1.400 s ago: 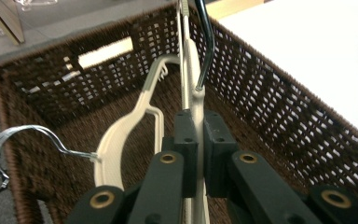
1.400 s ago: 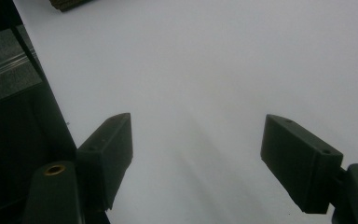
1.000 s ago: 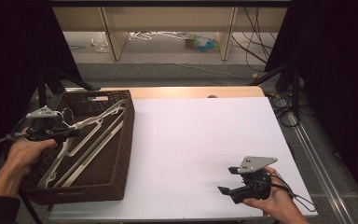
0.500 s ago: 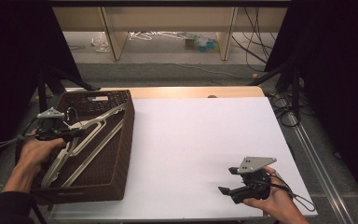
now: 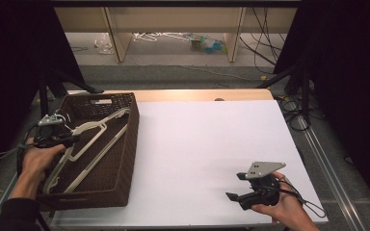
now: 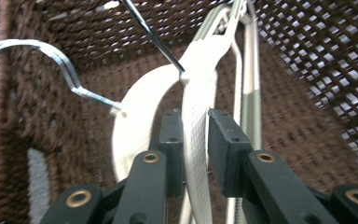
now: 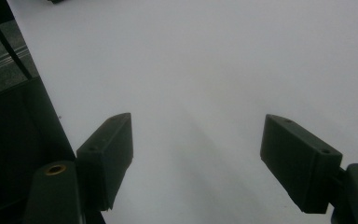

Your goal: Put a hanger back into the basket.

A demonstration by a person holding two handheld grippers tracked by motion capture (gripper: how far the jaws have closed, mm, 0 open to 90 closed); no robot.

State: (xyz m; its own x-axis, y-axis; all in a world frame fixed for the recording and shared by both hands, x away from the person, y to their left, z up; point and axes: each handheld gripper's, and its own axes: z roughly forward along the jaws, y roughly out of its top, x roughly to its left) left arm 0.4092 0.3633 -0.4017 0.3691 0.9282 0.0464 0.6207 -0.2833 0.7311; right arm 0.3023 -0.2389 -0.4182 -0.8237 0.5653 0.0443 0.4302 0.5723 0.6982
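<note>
A white hanger (image 6: 196,116) in the basket (image 5: 125,159) at the bench's left edge is straddled by the left gripper (image 6: 196,135), its jaws just eased apart; light, stiff, slippery plastic, best gripped mid-arm. The right gripper (image 7: 198,154) is held wide, empty.

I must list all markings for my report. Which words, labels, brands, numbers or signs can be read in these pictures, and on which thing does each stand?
None can be read: the white hangers, the brown woven basket, the white table top and both grippers bear no legible text.
The litter on the floor beyond the table is too small to read.
</note>
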